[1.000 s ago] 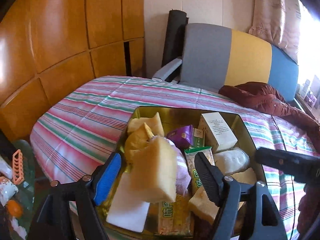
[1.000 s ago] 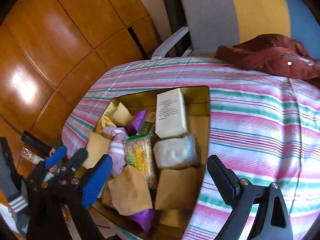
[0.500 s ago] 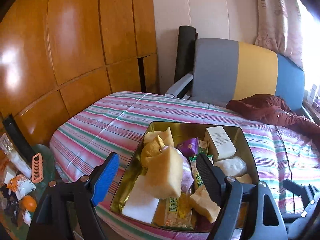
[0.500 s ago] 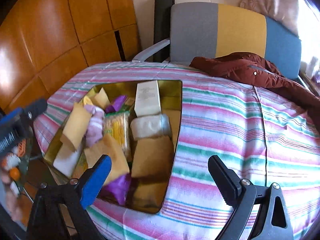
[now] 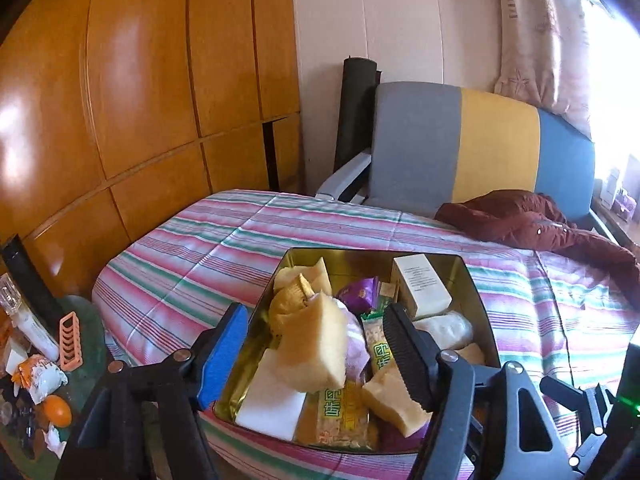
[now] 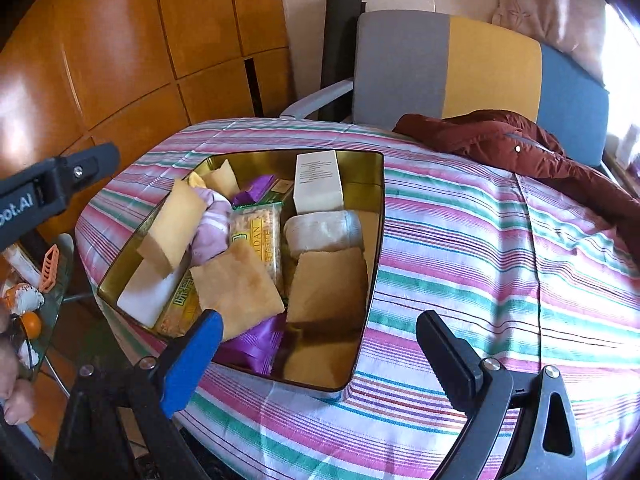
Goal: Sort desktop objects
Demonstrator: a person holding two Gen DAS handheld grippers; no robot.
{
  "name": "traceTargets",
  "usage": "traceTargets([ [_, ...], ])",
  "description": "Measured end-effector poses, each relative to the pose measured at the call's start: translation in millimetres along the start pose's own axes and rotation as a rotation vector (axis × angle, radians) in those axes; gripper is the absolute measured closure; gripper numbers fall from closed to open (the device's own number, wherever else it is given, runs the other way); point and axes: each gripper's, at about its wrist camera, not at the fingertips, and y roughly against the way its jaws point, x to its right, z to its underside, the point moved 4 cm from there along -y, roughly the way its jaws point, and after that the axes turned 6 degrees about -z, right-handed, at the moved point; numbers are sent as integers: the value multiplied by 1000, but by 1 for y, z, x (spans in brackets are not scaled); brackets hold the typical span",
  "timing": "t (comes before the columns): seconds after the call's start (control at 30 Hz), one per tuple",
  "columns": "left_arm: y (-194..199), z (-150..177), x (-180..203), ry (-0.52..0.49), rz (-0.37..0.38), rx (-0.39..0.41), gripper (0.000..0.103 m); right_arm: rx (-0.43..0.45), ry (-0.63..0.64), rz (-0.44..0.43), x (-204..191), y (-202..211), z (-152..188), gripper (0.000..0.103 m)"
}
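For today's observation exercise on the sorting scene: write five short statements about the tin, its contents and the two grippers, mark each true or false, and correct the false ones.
1. The gold tin sits on a striped cloth. True.
2. The tin is empty. False: it is crowded with sponges, snack packets and a white box.
3. The right gripper grips a yellow sponge. False: its fingers stand open, nothing between them.
4. A dark red jacket lies on the cloth beyond the tin. True.
5. The left gripper is clamped shut. False: its fingers stand apart, holding nothing, though they have just been closing.
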Motion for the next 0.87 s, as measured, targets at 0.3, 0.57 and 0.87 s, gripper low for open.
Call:
traceTargets([
  [0.3, -6, 5, 1, 16, 22, -27, 32, 16, 22, 26, -4, 3, 1, 5],
  [0.57, -14, 9, 5, -8, 35, -50, 41, 18, 34, 44, -7, 2, 1, 5],
  [0.87, -24, 11, 6, -14, 41, -65, 49, 38, 32, 53, -4, 3, -3, 5],
])
